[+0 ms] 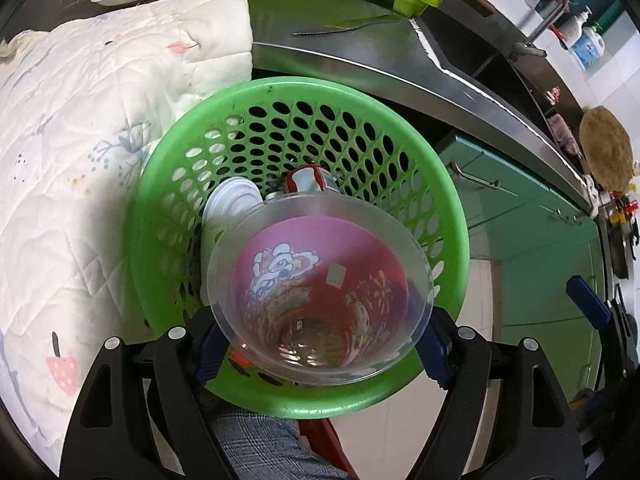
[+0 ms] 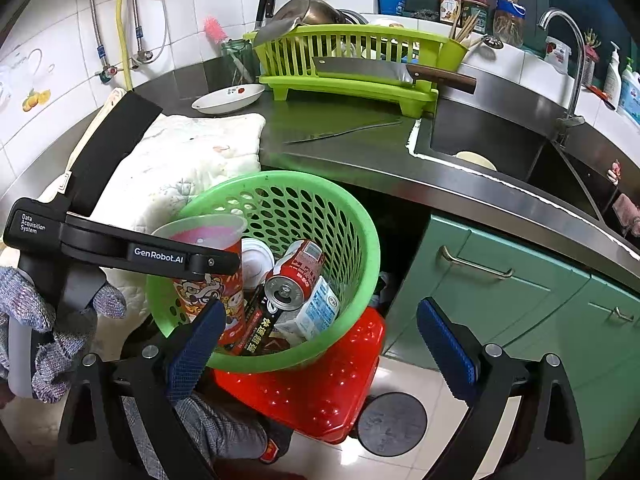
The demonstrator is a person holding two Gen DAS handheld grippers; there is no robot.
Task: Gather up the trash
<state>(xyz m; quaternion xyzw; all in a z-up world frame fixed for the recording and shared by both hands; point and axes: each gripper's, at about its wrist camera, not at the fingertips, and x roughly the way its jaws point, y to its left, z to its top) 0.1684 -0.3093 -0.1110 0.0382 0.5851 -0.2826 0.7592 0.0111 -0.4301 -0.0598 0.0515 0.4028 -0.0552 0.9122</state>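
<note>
1. The left gripper (image 1: 320, 344) pinches a clear plastic cup (image 1: 320, 280) with a red printed sleeve. Its blue pads (image 1: 434, 354) press on both sides of the cup near the bottom, and the open mouth points away from the camera.
2. In the right wrist view the same cup (image 2: 212, 276) is held tilted at the left inner side of the green basket (image 2: 352, 216), with its mouth above the rim and its lower part inside. A gloved hand (image 2: 52, 312) holds the handle of the left gripper.
3. The right gripper (image 2: 320, 344) holds nothing; its fingers are spread wide, one in front of the basket's near rim and the other well apart to the right.
4. Inside the basket lie a red drink can (image 2: 294, 276), a small white and blue carton (image 2: 316, 312), a black wrapper (image 2: 256, 324) and a white lid (image 2: 256, 260), all close together on the bottom.
5. The basket stands on a red plastic stool (image 2: 320, 392), just beside the green cabinet doors (image 2: 520, 300).
6. Behind the basket a white quilted cloth (image 2: 192, 160) lies on the steel counter (image 2: 340, 140), touching the basket's far-left rim.
7. Further back there are a white plate (image 2: 228, 98), a thin knife (image 2: 344, 130) and a green dish rack (image 2: 352, 64) with a cleaver (image 2: 384, 70) resting across it.
8. To the right is the sink (image 2: 500, 140) with its faucet (image 2: 568, 48).
</note>
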